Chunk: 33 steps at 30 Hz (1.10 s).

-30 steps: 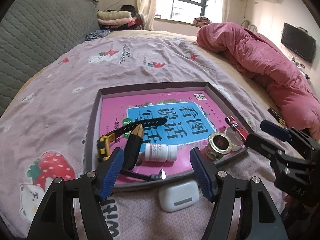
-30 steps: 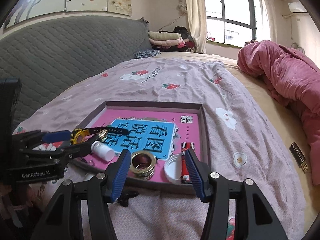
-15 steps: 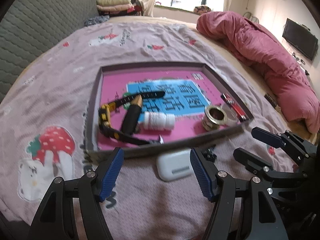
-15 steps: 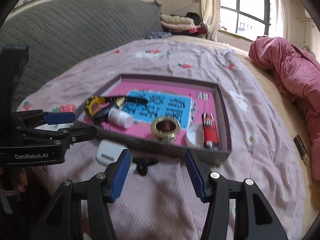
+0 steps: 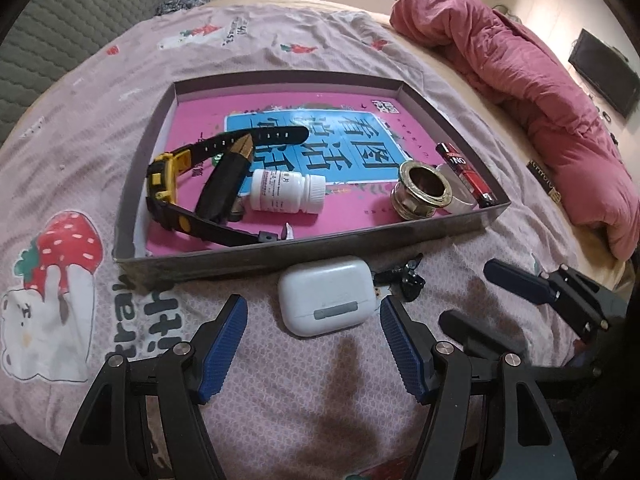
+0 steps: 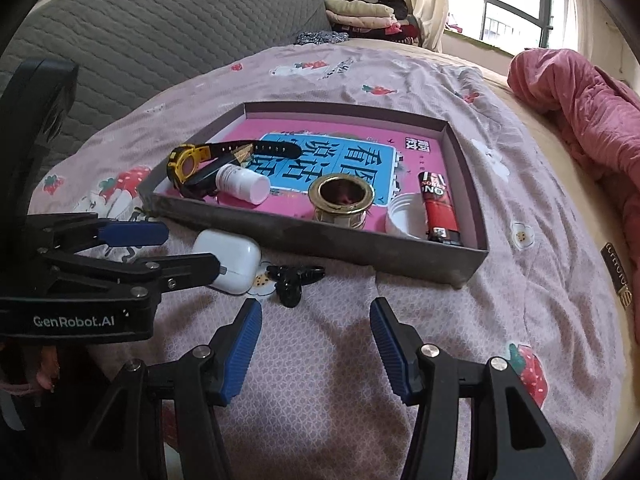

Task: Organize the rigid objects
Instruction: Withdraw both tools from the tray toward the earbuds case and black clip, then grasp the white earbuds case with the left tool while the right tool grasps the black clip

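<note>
A shallow grey box [image 5: 304,248] [image 6: 320,236] with a pink and blue bottom lies on the bed. In it are a yellow and black watch [image 5: 168,184] [image 6: 188,162], a white pill bottle [image 5: 288,192] [image 6: 240,182], a brass ring fitting [image 5: 420,194] [image 6: 342,204], a white cap [image 6: 402,216] and a red lighter [image 5: 464,174] [image 6: 438,206]. A white earbud case [image 5: 326,296] [image 6: 232,258] and a small black clip [image 5: 406,278] [image 6: 292,278] lie on the sheet in front of the box. My left gripper [image 5: 314,338] [image 6: 176,246] is open, just short of the case. My right gripper [image 6: 316,340] [image 5: 476,298] is open and empty, near the clip.
A crumpled red quilt [image 5: 540,88] [image 6: 592,112] lies along the right side of the bed. A grey padded headboard [image 6: 140,32] stands at the left. Folded clothes [image 6: 364,16] are stacked by the window. The pink strawberry sheet [image 6: 500,300] spreads around the box.
Both grippers have drawn back and tilted down from over the box. The earbud case and the black clip have come fully into view in front of the box. Both stay open.
</note>
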{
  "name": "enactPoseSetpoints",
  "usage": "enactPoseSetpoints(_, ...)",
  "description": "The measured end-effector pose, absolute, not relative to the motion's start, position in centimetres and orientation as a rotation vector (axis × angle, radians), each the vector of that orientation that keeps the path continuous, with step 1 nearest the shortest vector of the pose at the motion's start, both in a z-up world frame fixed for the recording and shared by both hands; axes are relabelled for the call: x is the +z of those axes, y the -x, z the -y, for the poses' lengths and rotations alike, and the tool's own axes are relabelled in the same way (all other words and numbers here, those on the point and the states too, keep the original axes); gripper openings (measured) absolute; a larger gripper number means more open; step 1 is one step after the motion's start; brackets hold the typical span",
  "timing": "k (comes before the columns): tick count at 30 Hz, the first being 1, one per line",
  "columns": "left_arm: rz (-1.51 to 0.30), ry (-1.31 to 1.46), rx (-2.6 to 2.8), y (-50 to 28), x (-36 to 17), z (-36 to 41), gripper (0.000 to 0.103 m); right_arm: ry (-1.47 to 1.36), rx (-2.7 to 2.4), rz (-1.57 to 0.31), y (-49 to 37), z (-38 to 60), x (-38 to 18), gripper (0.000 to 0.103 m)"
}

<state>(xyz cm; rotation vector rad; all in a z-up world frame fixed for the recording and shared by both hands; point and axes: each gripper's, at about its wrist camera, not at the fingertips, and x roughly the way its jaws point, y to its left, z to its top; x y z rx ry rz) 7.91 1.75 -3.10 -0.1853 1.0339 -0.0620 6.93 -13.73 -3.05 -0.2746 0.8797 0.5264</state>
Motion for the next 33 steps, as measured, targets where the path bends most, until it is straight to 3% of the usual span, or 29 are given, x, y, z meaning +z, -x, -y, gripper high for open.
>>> enactPoseSetpoints(18, -1.112, 0.163, 0.012, -10.6, -5.3, -0.4, 0.073, 0.336, 0.508, -0.879, -7.4, 12.4, -4.6, 0.056)
enactPoseSetpoints(33, -1.106, 0.228, 0.044, -9.6, -5.7, -2.7, 0.073, 0.212, 0.478, -0.902, -9.3, 11.5, -6.1, 0.056)
